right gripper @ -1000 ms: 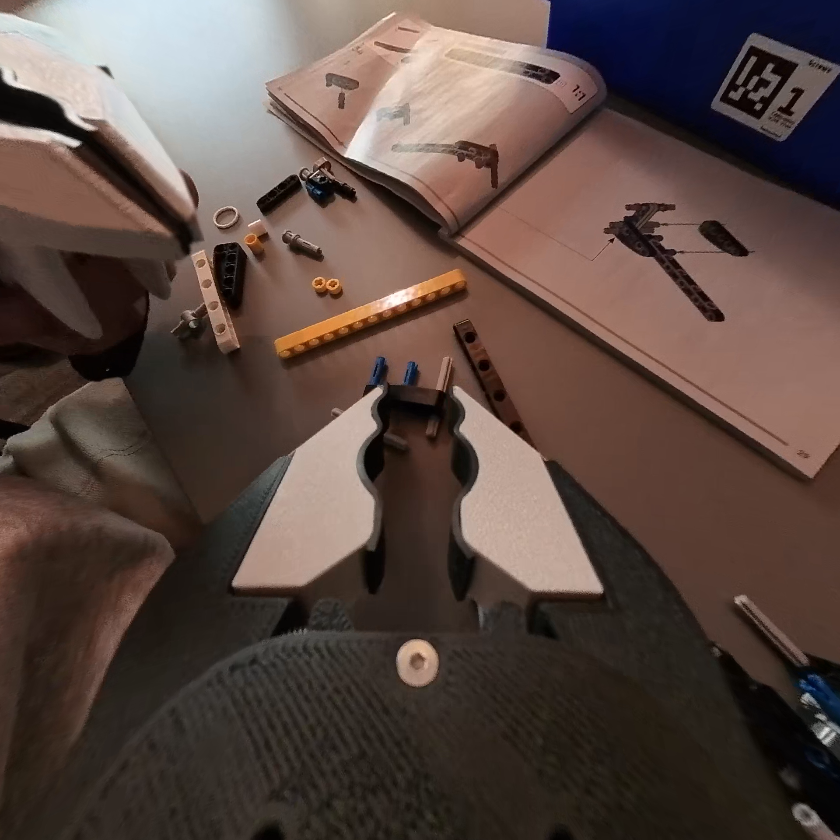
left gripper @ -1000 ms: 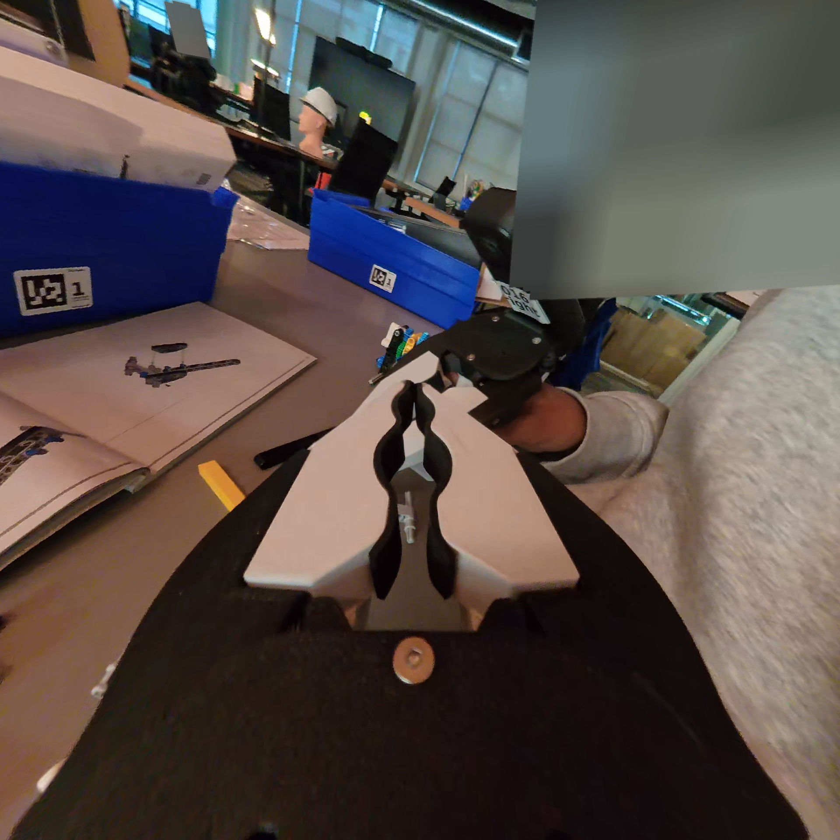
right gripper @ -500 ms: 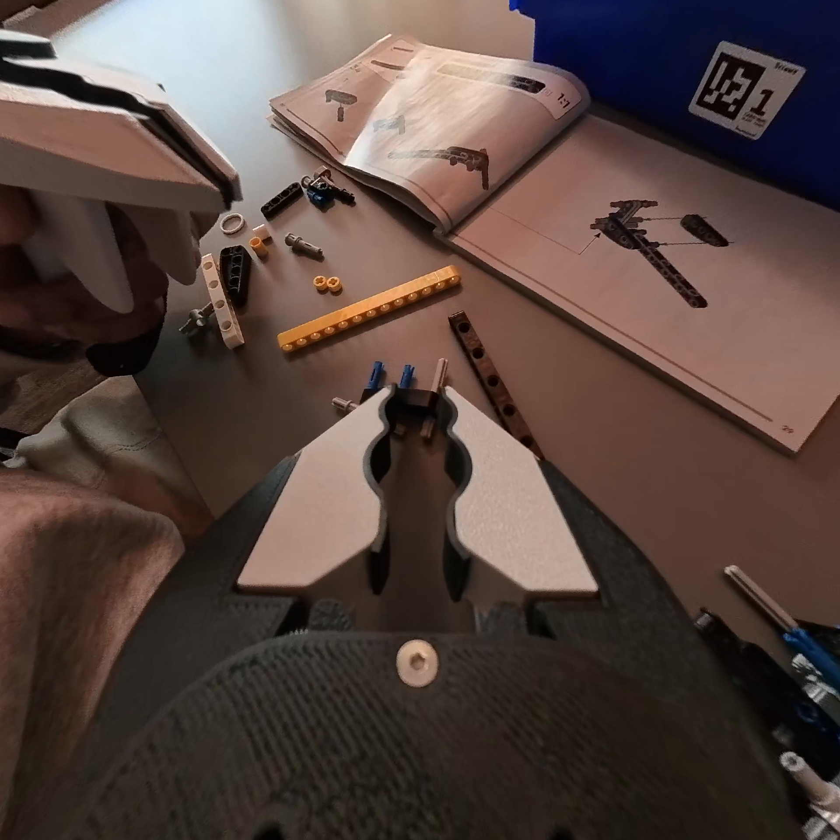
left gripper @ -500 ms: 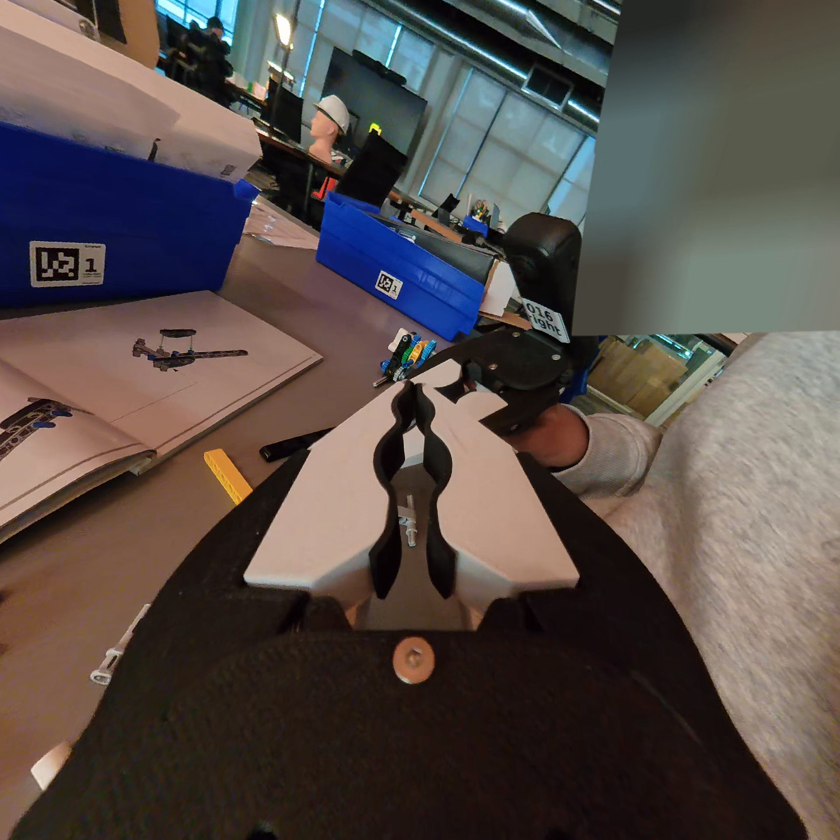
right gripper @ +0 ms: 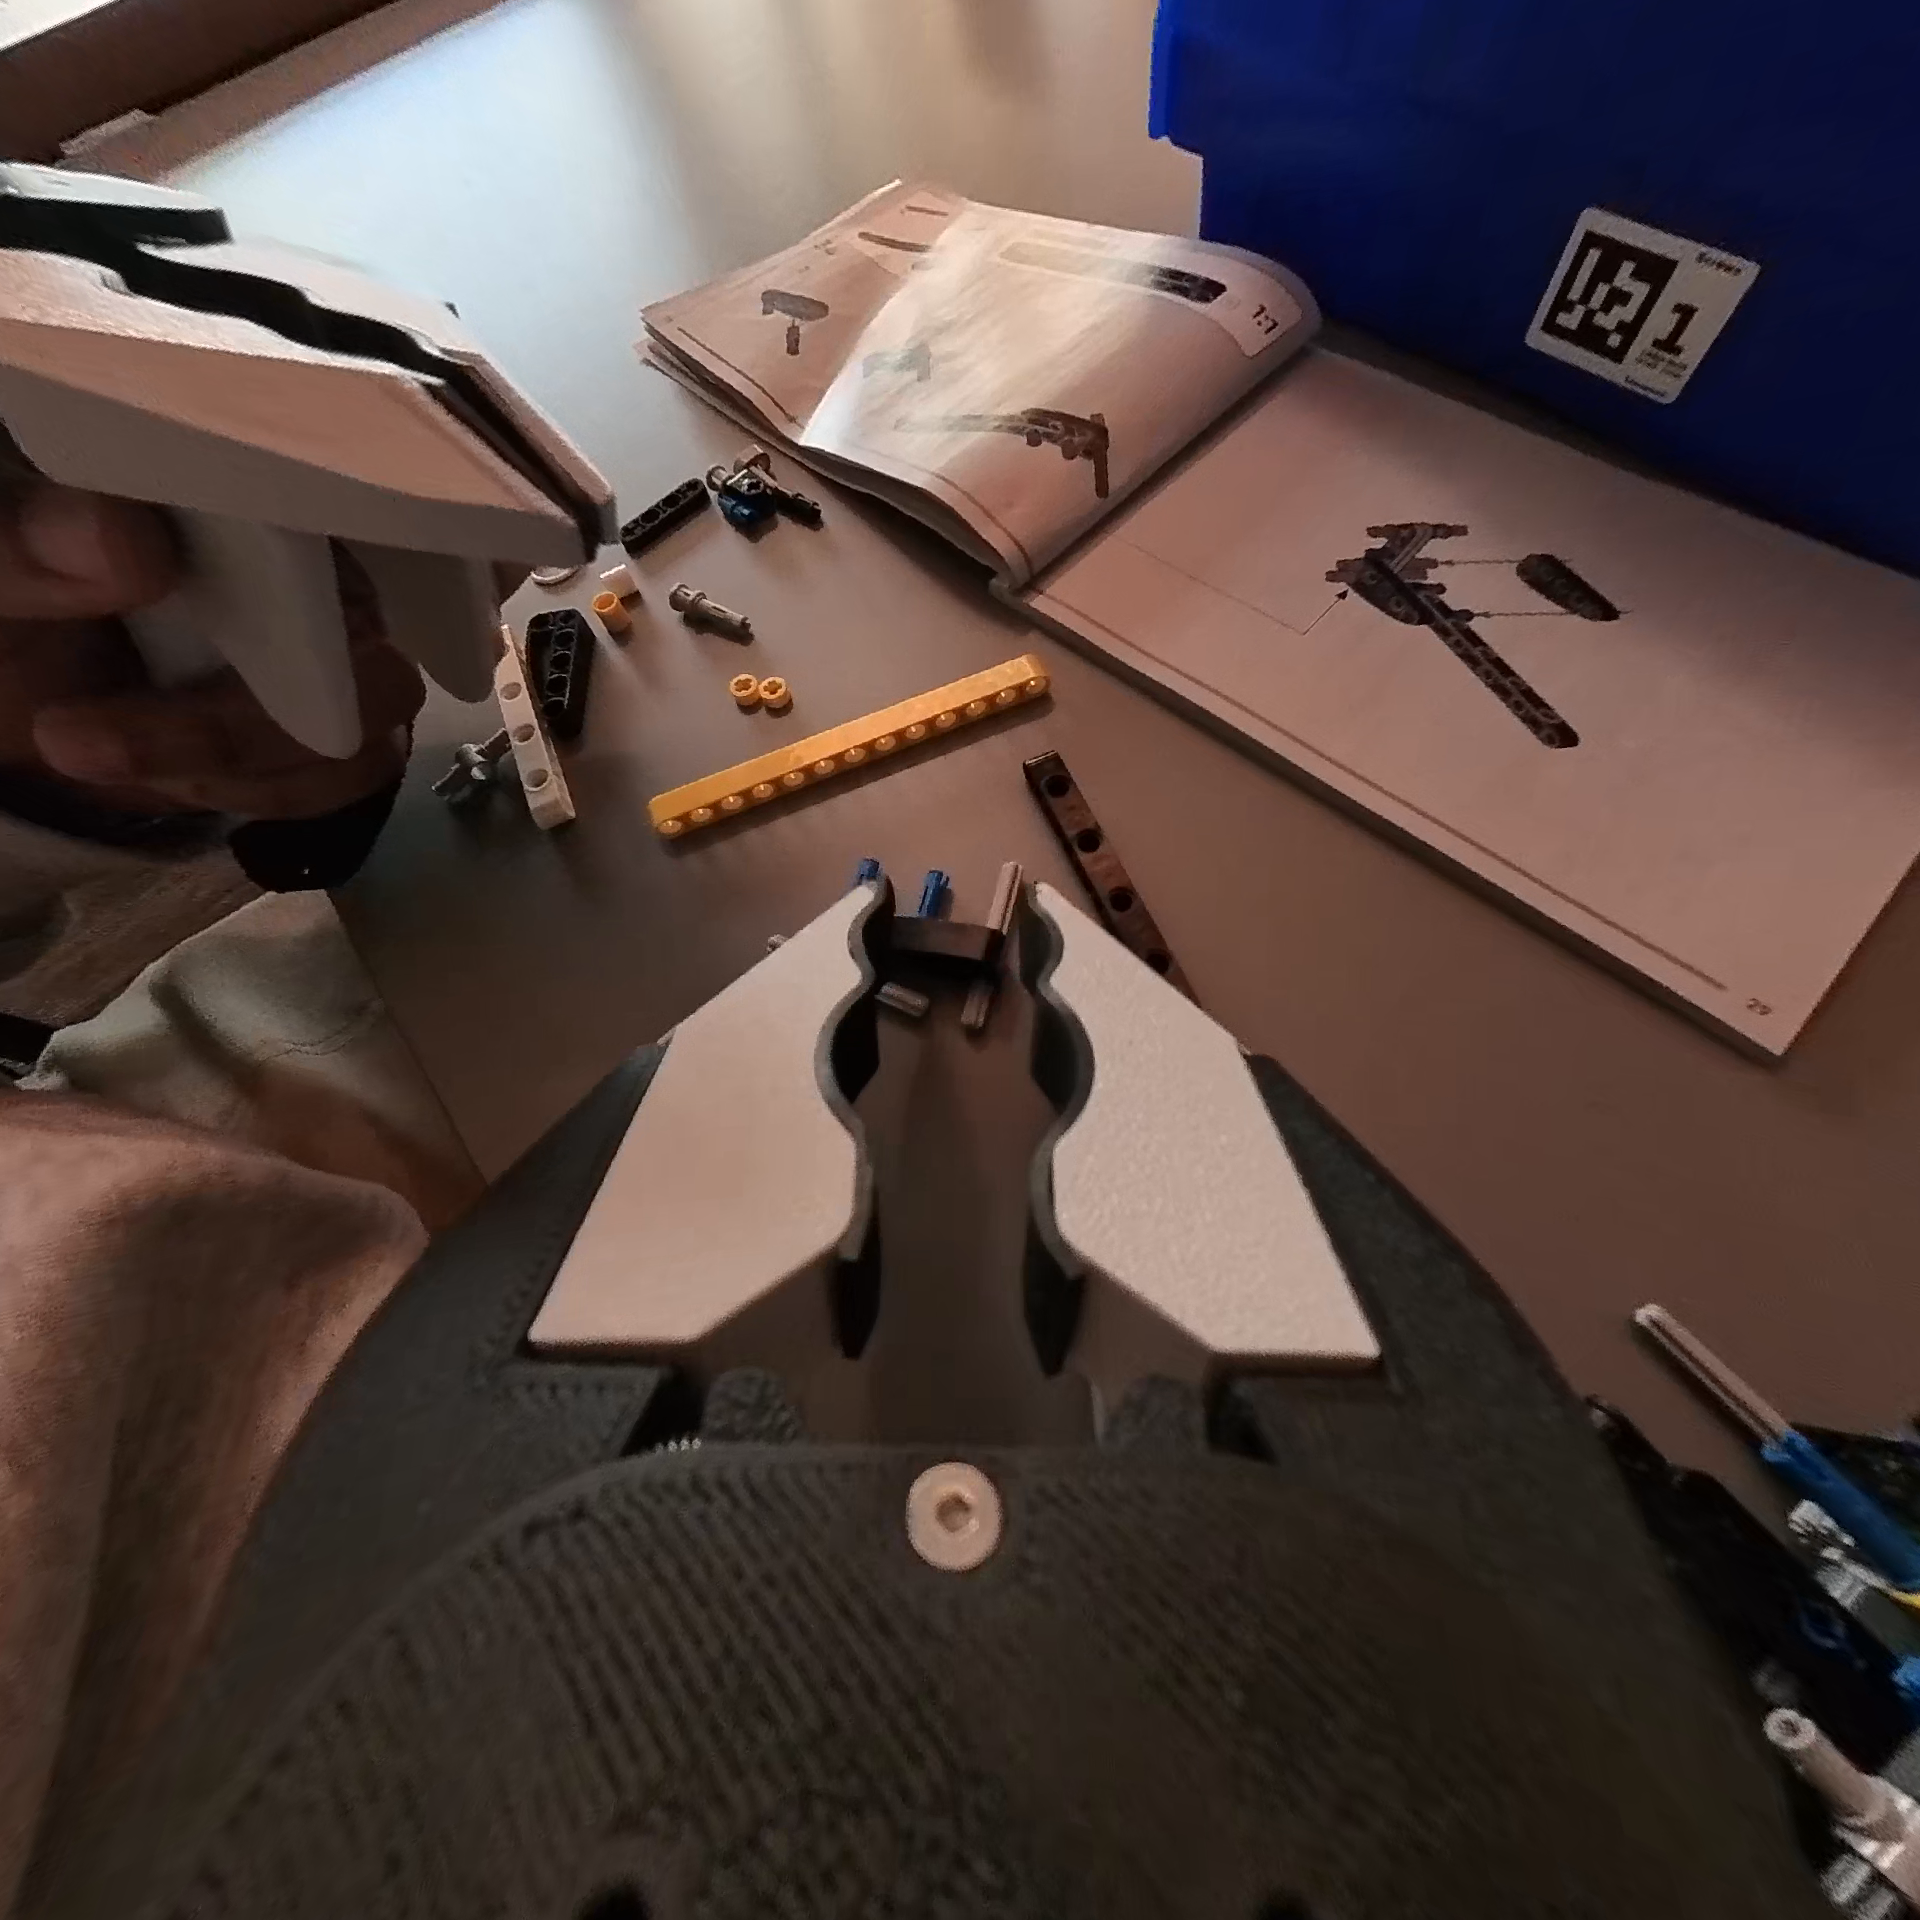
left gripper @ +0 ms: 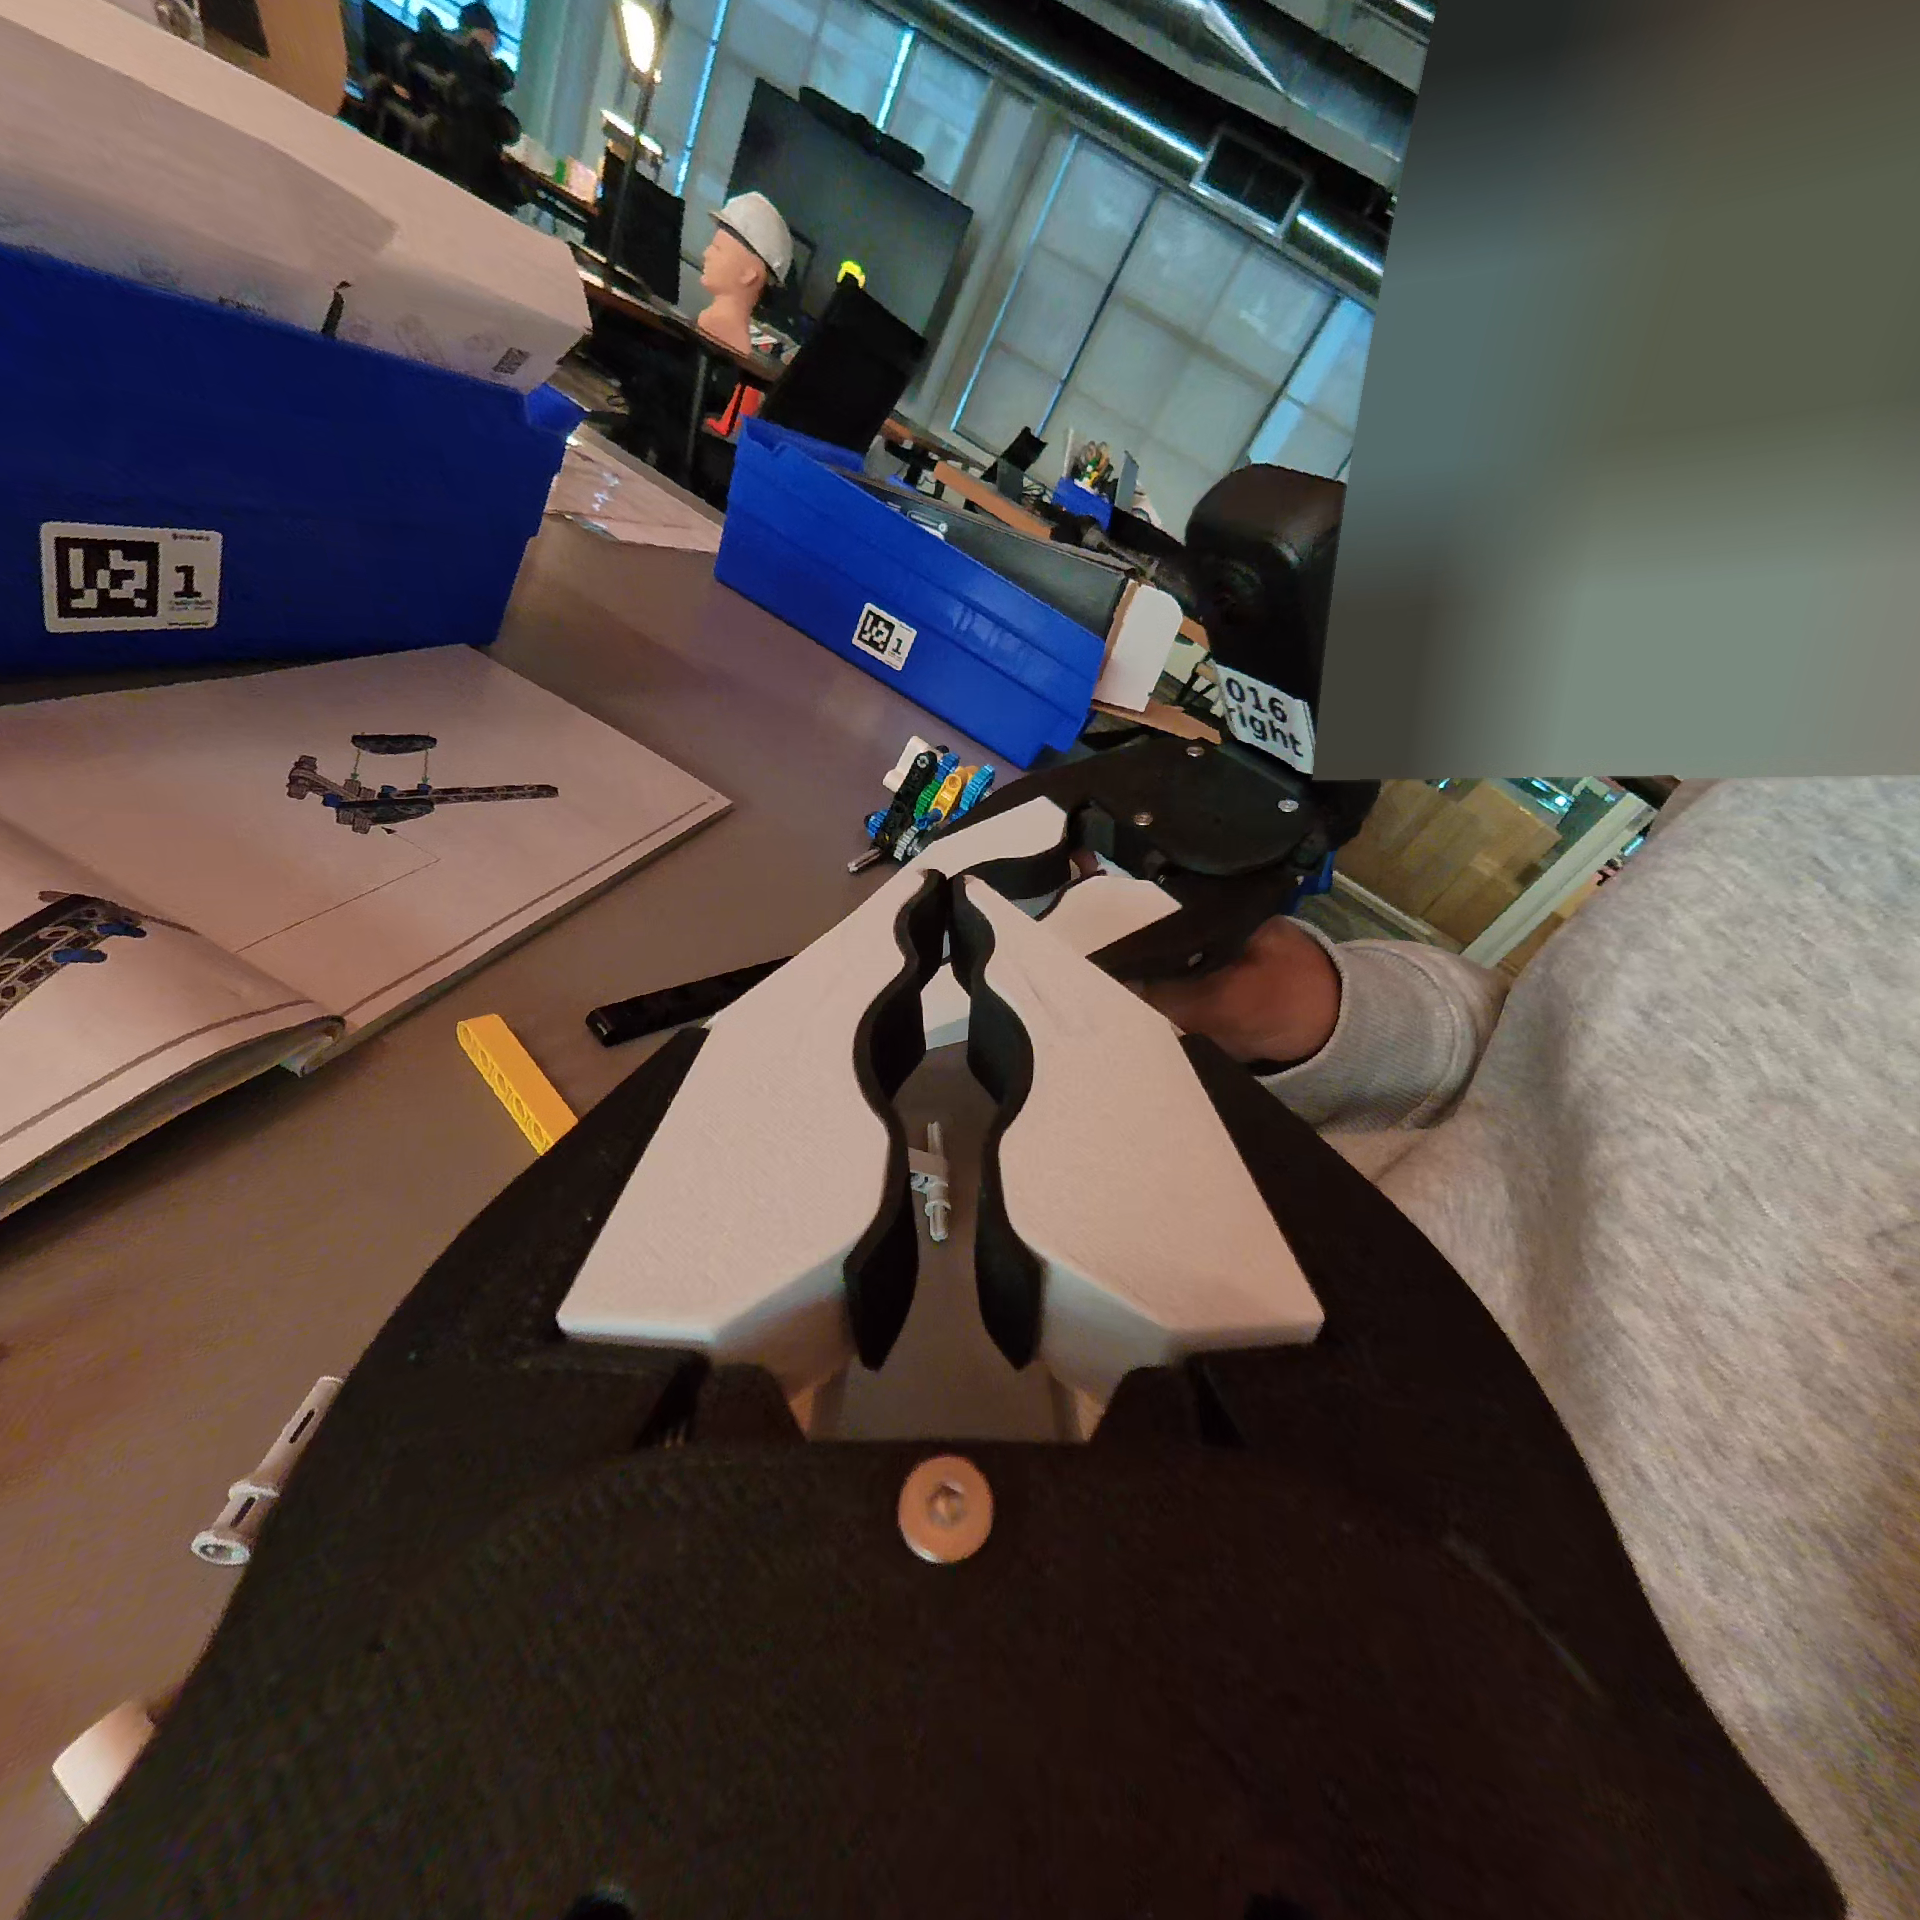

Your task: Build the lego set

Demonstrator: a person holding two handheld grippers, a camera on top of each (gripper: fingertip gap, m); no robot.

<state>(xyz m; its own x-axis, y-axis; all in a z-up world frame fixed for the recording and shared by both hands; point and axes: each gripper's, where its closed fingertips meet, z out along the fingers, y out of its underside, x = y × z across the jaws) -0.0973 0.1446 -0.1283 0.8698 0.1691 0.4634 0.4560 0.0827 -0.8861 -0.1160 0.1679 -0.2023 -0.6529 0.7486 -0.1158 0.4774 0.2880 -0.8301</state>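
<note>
Two grippers hang over the grey table. At the left, the left gripper has its fingers pressed together with nothing visible between them, above a white beam and a black piece. Next come a yellow beam and a dark beam. The right gripper is clamped on a small black lego assembly with blue pins. Rightward lie the open instruction booklet and a blue bin.
</note>
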